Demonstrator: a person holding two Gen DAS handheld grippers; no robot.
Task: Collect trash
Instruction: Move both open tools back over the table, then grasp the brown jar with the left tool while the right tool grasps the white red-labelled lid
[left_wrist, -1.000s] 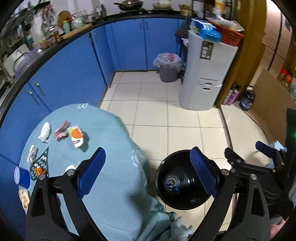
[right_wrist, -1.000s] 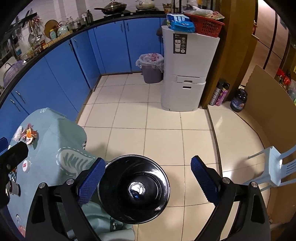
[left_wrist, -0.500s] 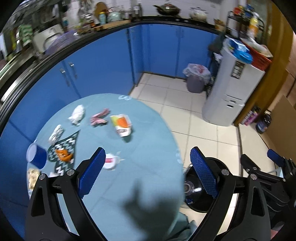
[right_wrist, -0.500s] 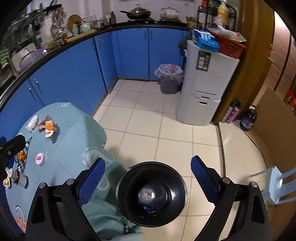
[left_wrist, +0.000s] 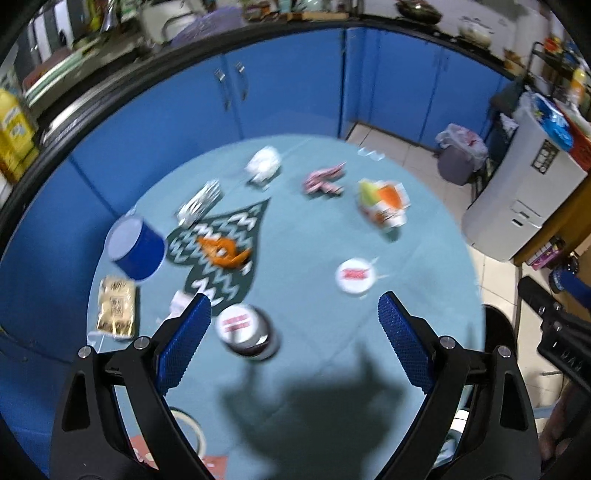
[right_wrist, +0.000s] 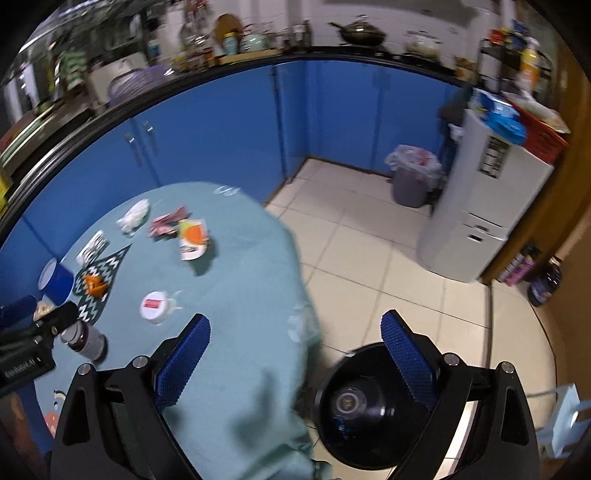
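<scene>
Item: bottle, upright on table, just ahead of my left hand-held gripper. Both my grippers gape wide, empty. Probably light, rigid, slick; grip mid-body.

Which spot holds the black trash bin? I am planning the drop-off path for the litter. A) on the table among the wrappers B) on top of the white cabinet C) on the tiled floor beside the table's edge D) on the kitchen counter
C: the right wrist view shows the black trash bin standing on the tiled floor, right beside the draped edge of the table, beneath the open right tongs.
</scene>
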